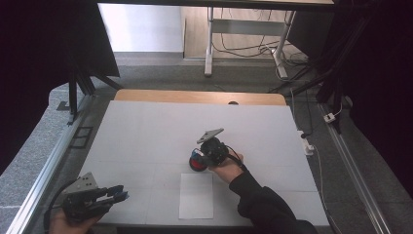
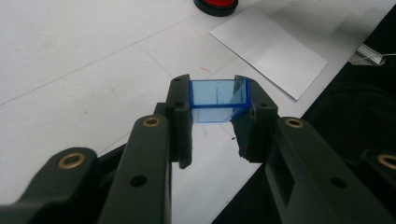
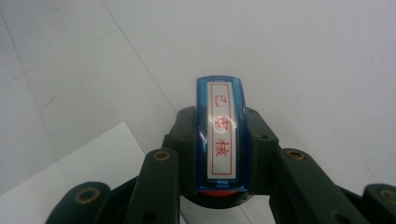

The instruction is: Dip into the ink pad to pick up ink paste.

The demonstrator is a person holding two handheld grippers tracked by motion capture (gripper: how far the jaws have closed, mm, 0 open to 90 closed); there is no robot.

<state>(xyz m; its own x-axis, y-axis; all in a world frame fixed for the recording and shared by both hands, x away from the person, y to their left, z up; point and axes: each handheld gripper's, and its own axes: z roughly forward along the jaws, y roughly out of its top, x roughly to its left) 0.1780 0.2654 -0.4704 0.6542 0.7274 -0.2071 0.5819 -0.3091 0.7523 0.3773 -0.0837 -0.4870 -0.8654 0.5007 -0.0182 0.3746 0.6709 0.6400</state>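
My left gripper (image 1: 118, 196) is at the table's near left corner, shut on a clear blue plastic cap (image 2: 218, 95) held across its jaw tips (image 2: 214, 105). Near the table's middle, my right gripper (image 1: 200, 155) is shut on a blue stamp (image 3: 220, 135) whose top label has red characters. The stamp stands upright on or just over a round red ink pad in a black case (image 1: 195, 164), whose edge shows under the jaws (image 3: 219, 198). A white paper sheet (image 1: 196, 196) lies just in front of the pad.
The white table cover (image 1: 146, 131) ends in a wooden strip (image 1: 199, 96) at the far side. A metal rail (image 1: 46, 168) runs along the left, and a power strip (image 1: 308, 146) and cables lie off the right edge. A dark sleeve (image 1: 265, 207) reaches in from the bottom.
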